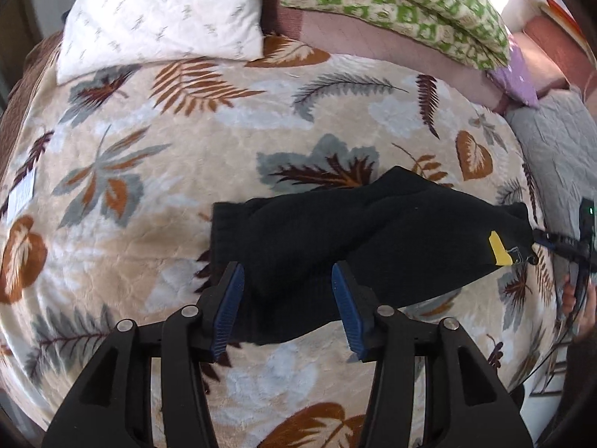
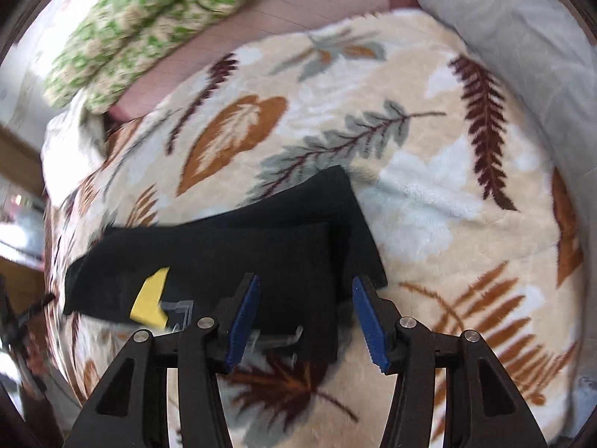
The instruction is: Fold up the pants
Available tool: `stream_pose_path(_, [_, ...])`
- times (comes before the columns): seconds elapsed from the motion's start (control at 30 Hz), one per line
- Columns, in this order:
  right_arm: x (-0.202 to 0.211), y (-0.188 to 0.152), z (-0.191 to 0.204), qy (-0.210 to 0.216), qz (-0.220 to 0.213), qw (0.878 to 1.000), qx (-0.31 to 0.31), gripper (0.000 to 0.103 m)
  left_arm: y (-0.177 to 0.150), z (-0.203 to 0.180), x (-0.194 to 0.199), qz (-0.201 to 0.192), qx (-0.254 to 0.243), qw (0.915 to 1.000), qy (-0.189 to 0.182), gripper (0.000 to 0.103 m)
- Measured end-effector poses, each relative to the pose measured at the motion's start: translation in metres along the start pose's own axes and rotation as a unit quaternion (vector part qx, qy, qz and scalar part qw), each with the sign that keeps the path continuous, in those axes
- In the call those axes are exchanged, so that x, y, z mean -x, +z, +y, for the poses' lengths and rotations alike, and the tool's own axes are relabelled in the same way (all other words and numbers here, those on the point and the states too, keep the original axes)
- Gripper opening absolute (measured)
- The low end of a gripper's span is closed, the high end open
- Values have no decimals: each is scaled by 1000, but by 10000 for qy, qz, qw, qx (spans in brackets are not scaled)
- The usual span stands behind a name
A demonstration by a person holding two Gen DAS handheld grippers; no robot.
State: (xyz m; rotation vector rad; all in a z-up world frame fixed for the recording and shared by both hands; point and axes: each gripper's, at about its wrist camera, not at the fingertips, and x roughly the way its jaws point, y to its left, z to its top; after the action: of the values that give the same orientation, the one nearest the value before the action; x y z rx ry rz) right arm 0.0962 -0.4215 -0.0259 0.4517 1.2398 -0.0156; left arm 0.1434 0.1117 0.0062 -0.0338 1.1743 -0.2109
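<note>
One pair of black knit pants (image 1: 335, 246) lies bunched on the leaf-patterned fleece blanket (image 1: 149, 194). Left gripper (image 1: 287, 306) and right gripper (image 2: 304, 317) both hover spread, empty. Two pillows behind: white quilted pillow (image 1: 160, 11), green-patterned pillow (image 1: 403, 3).

No readable text, brand, number or sign anywhere, yellow patch (image 1: 500, 249) on the black pants (image 1: 335, 239) blank, pale marks beside it too blurred to read, white tag (image 1: 21, 196) on the leaf-print blanket (image 1: 168, 186) illegible

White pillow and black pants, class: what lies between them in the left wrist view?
Only bare leaf-print blanket lies between the white pillow and the black pants; nothing rests on that stretch in the left wrist view.
</note>
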Motion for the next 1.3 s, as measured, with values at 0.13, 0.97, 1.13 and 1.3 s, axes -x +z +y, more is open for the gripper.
stream_pose_path(0.13, [-17, 12, -9, 87, 65, 9996, -269, 53, 12, -5, 0, -92, -157, 9998, 55, 48])
stream_pose_path(0.97, [-41, 12, 12, 692, 276, 9966, 361, 43, 20, 50, -50, 373, 435, 9968, -566, 48])
stream_pose_path(1.13, [-42, 9, 23, 540, 363, 9959, 634, 14, 15, 37, -41, 69, 250, 9994, -229, 19])
stream_pose_path(1.3, [-32, 7, 44, 104, 149, 9937, 1106, 10, 16, 48, -36, -150, 628, 9977, -218, 10])
